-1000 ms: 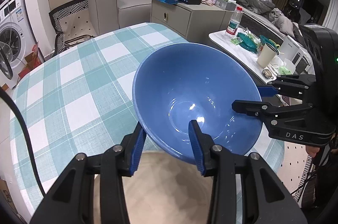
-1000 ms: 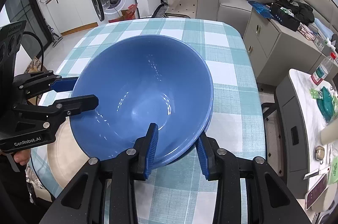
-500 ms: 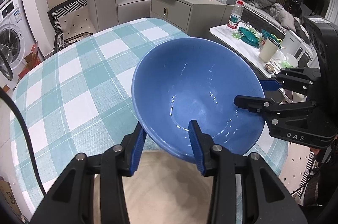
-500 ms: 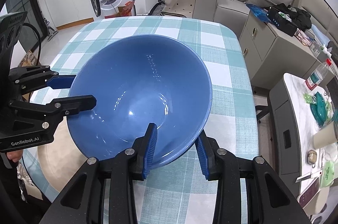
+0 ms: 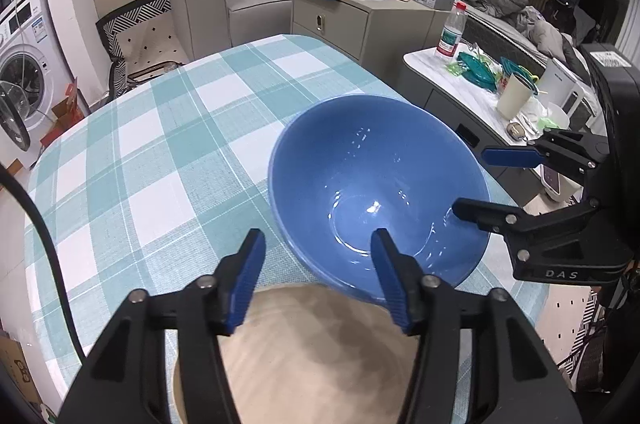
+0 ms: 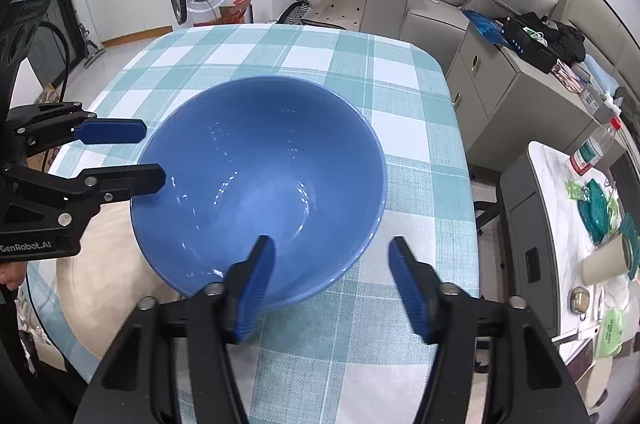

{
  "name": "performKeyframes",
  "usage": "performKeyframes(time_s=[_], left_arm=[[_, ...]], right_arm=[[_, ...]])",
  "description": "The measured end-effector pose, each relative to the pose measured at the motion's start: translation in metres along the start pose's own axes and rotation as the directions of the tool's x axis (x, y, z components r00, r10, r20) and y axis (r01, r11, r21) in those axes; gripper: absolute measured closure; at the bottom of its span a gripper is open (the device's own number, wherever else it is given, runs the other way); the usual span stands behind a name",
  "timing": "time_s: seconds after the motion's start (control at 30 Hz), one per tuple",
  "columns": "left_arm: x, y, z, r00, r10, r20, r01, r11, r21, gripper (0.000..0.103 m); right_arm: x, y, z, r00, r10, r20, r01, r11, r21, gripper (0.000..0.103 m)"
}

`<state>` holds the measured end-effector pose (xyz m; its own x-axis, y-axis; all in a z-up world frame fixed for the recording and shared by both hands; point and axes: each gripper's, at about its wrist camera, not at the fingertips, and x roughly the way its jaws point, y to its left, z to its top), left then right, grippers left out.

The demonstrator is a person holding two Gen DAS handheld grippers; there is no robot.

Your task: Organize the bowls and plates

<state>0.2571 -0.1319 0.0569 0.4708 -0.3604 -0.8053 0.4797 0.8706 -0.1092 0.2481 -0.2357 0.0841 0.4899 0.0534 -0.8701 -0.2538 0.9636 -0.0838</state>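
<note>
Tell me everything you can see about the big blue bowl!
The blue bowl is round, deep and glossy, likely ceramic or plastic, with light glints inside and nothing in it. It sits upright, partly on a beige mat on the checked tablecloth. Both grippers' jaws are opening: the left gripper and right gripper each straddle its rim, fingers apart from it.

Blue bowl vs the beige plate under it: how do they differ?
The glossy blue bowl is deep and steep-walled; the matte beige plate is flat and shallow. The bowl sits tilted on the plate's edge, partly over the checked tablecloth; the plate lies level. The plate looks wider. Both are round and empty.
</note>
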Motion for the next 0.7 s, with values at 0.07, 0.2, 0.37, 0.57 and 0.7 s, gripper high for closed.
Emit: performKeyframes(time_s=[0.07,0.2,0.37,0.57,0.7], left_arm=[[-0.001,0.003,0.000,1.000,-0.004,0.006,0.004,1.000,-0.012,0.040],[-0.004,0.008,-0.001,1.000,-0.003,0.016,0.004,0.999,-0.036,0.035],[-0.010,0.013,-0.002,0.999,0.007,0.046,-0.004,0.999,-0.052,0.023],[-0.012,0.017,0.000,0.997,0.013,0.076,-0.008,0.998,-0.062,0.010],[-0.013,0.018,0.001,0.996,0.018,0.090,-0.012,0.998,-0.069,0.006]], right_arm=[[-0.001,-0.004,-0.001,1.000,0.006,0.007,-0.006,1.000,0.018,0.027],[-0.004,-0.012,-0.002,0.999,0.026,0.026,-0.027,0.998,0.058,0.020],[-0.008,-0.017,-0.004,0.998,0.041,0.049,-0.045,0.994,0.095,0.015],[-0.013,-0.022,-0.005,0.995,0.039,0.089,-0.049,0.991,0.121,0.006],[-0.016,-0.026,-0.006,0.994,0.032,0.107,-0.047,0.990,0.137,0.003]])
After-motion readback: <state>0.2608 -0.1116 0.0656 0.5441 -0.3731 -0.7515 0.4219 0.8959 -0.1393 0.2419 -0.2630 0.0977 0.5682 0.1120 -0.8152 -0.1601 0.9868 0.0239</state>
